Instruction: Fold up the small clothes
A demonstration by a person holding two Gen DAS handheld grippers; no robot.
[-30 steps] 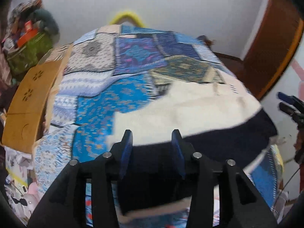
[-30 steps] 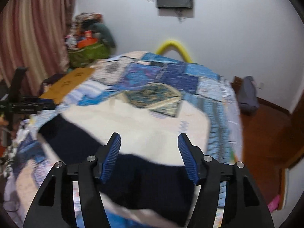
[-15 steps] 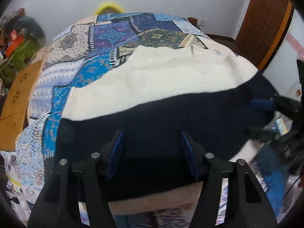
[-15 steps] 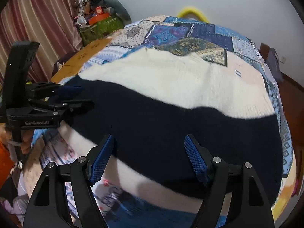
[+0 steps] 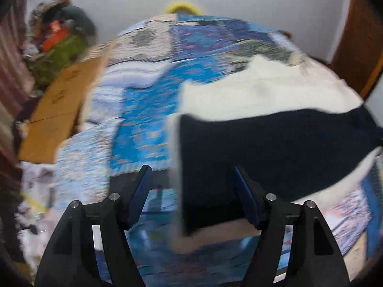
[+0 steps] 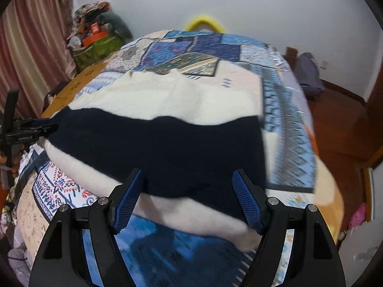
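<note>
A cream and navy knit garment (image 6: pixel 167 143) lies flat on the patterned bedspread (image 6: pixel 205 47), with the navy band across its near half. In the left wrist view, which is blurred, the garment (image 5: pixel 275 143) fills the right side. My left gripper (image 5: pixel 194 193) is open and empty above the garment's left edge. My right gripper (image 6: pixel 189 196) is open and empty just above the garment's near right part. The left gripper (image 6: pixel 31 129) also shows in the right wrist view at the garment's far left corner.
A brown cardboard sheet (image 5: pixel 59 105) lies along the bed's left edge. A pile of bags and clothes (image 6: pixel 98 38) stands in the back corner by a pink curtain (image 6: pixel 31 47). A yellow curved object (image 6: pixel 203 22) sits behind the bed. Wooden floor (image 6: pixel 340 119) lies to the right.
Both grippers have pulled back from the garment. The left gripper has swung left, so the garment's left edge now sits between its fingers. Both stay open.
</note>
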